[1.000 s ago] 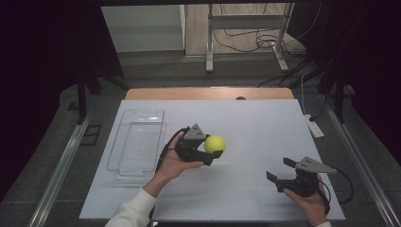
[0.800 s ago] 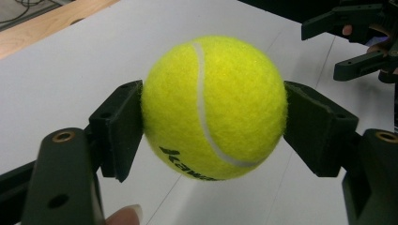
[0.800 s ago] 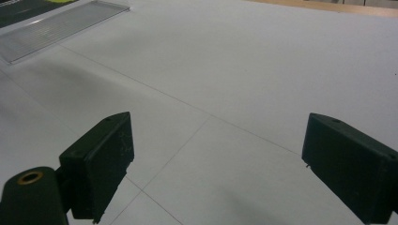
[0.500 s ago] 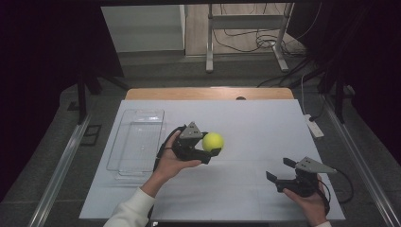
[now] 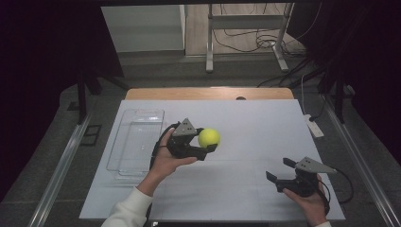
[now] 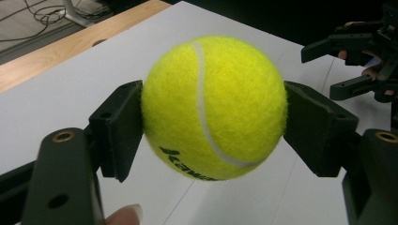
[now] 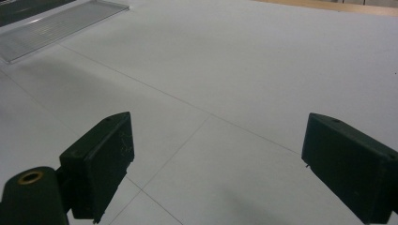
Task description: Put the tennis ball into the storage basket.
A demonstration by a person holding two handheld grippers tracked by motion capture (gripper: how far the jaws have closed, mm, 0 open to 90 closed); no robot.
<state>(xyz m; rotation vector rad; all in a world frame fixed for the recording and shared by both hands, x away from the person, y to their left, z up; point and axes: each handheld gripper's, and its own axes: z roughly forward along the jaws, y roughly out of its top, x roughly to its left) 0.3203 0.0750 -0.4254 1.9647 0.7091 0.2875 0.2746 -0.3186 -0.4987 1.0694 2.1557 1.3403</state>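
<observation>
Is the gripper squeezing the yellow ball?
Touching. In the left gripper view, both pads of the left gripper press against the tennis ball's sides, no gap.

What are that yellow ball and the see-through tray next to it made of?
The tennis ball looks covered in fuzzy yellow felt with a smooth white seam curving across it; what lies under the felt can't be seen. The tray seems to be clear, glossy hard plastic: the white table shows through it and its rim catches light.
</observation>
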